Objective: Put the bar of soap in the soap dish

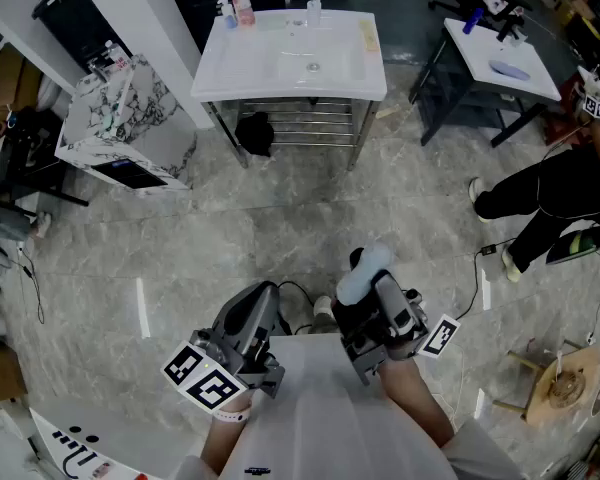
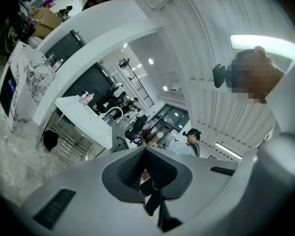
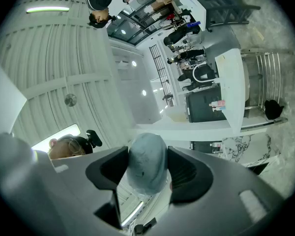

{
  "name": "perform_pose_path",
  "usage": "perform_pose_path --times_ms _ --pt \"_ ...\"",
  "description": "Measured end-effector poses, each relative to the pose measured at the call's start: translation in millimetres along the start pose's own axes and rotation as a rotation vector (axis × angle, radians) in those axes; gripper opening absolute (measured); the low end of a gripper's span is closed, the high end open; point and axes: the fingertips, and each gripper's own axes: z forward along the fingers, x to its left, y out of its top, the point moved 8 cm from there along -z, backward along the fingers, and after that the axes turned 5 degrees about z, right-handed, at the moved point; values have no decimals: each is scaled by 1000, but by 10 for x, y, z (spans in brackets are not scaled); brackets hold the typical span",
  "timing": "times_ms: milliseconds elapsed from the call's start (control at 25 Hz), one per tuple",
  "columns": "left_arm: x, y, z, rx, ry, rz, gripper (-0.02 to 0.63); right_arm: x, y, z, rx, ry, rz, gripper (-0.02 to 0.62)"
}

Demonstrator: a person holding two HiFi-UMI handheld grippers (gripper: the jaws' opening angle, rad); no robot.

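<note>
The one soap (image 3: 147,162) is pinched across its rounded middle by the wide-set jaws of the right gripper (image 1: 370,283), tilted upward. I judge it hard, light and slick, so it is best squeezed on its broad flanks, not the tapering ends. The left gripper (image 2: 143,167) is closed on nothing, and far off stands one sink (image 1: 228,70) with two bottles (image 1: 236,8); I cannot make out a dish.

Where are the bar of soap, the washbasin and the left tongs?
bar of soap (image 3: 147,163), right gripper view, its rounded middle.
washbasin (image 1: 230,68), head view, bare left rim.
left tongs (image 2: 144,163), left gripper view, where shut tips meet.
</note>
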Motion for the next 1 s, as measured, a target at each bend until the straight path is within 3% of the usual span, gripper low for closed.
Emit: perform_pose_path --times_ms 280,560,1000 --pt "-2 54 -12 20 15 2 9 -40 -42 27 33 -48 -22 267" --pt "289 301 -137 41 28 -15 9 -197 -250 284 25 -58 -42 265" --pt "856 889 -494 52 -49 -32 9 -632 -836 897 7 -49 -20 264"
